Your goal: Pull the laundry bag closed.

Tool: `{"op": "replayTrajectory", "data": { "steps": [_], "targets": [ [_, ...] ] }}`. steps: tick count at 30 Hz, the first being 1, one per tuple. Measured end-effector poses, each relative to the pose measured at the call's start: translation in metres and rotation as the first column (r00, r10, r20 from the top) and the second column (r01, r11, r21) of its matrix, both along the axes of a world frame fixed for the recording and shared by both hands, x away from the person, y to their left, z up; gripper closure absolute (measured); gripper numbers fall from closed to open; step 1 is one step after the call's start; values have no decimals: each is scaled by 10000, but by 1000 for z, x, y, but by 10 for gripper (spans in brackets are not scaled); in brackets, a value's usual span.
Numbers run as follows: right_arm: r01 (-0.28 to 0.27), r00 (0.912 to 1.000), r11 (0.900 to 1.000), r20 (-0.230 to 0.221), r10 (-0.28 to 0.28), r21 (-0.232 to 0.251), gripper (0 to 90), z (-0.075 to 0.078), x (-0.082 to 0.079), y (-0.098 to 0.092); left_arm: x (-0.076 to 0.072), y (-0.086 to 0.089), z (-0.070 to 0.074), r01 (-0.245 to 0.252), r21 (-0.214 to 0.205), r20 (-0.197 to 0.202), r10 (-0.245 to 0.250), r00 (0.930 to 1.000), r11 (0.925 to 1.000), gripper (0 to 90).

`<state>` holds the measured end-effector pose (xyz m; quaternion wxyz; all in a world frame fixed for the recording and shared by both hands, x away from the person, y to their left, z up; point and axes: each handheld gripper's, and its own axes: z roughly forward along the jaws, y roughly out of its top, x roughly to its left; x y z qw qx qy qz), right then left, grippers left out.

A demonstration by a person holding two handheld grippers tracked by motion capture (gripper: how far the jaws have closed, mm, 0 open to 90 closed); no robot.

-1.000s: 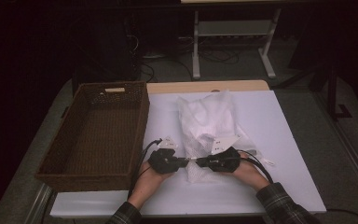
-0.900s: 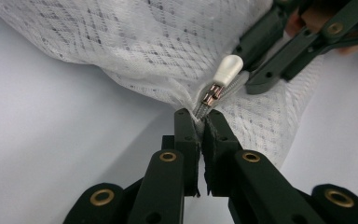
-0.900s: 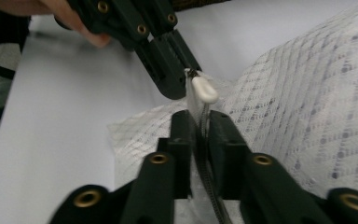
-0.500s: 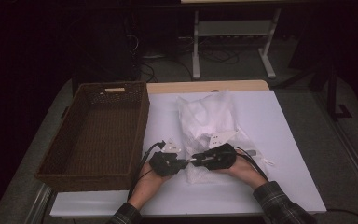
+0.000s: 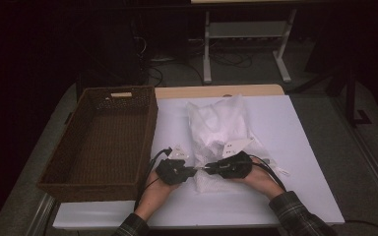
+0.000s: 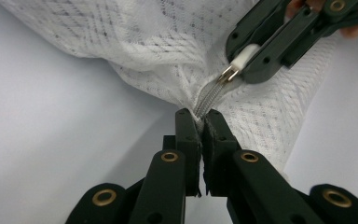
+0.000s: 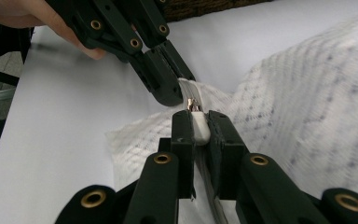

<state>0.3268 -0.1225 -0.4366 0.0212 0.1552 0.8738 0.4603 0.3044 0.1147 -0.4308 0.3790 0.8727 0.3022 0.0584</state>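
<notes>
A white mesh bag (image 5: 219,123) lies on the white table (image 5: 300,147), its near end between my two grippers. My left gripper (image 5: 193,170) is shut on the bag's fabric (image 6: 158,46) at the end of the metal zipper (image 6: 209,95), its tips (image 6: 200,119) pinched together. Facing it, my right gripper (image 5: 207,168) holds the white zipper pull (image 7: 199,128) between its jaws (image 7: 198,119), which have just been closing on the pull. The two grippers' tips nearly touch. In the left gripper view the right gripper (image 6: 242,60) shows at the upper right, clamping the pull (image 6: 243,57).
An empty brown wicker basket (image 5: 103,137) stands on the table's left side, close to my left hand. The bag's bulk stretches away toward the table's far edge. A dark floor with cables and a stand lies beyond.
</notes>
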Motion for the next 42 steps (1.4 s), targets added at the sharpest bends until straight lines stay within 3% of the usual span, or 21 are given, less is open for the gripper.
{"op": "replayTrajectory", "data": {
  "steps": [25, 42],
  "targets": [
    [144, 9997, 9999, 193, -143, -48, 812, 7, -2, -21, -2, 2, 0, -248, 9, -140, 248, 9996, 9997, 860],
    [628, 9978, 9980, 194, -627, -72, 812, 11, -1, -57, -1, 3, 0, -386, 84, -236, 388, 9990, 9992, 861]
  ]
}}
